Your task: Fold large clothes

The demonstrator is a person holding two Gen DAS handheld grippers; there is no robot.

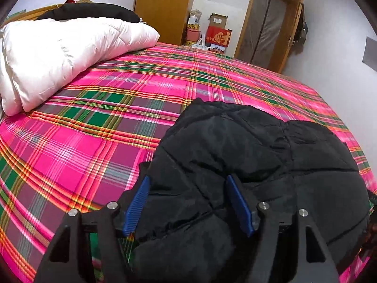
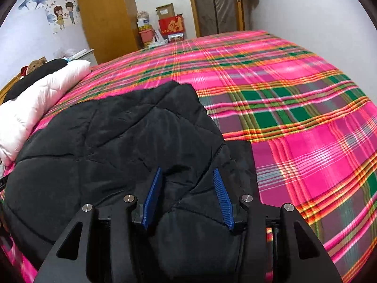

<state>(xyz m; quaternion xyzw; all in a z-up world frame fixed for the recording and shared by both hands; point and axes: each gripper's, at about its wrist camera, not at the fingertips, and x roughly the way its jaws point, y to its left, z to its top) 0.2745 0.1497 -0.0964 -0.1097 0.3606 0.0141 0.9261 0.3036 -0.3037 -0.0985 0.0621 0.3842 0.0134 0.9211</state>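
A black quilted jacket (image 1: pixel 259 155) lies bunched on the pink plaid bed sheet (image 1: pixel 94 129); it also shows in the right wrist view (image 2: pixel 113 136). My left gripper (image 1: pixel 187 179) is open, its blue pads on either side of a fold at the jacket's left edge. My right gripper (image 2: pixel 187 172) is open, its blue pads straddling a fold near the jacket's right edge. Jacket cloth bulges between both pairs of fingers. The near part of the jacket is hidden under the grippers.
A white padded duvet (image 1: pixel 59 54) lies folded at the bed's left, with a black garment (image 1: pixel 89 11) behind it. A wooden wardrobe (image 1: pixel 162 7), boxes (image 1: pixel 218 33) and a door (image 1: pixel 266 26) stand beyond the bed. Pink plaid sheet (image 2: pixel 294 108) stretches right of the jacket.
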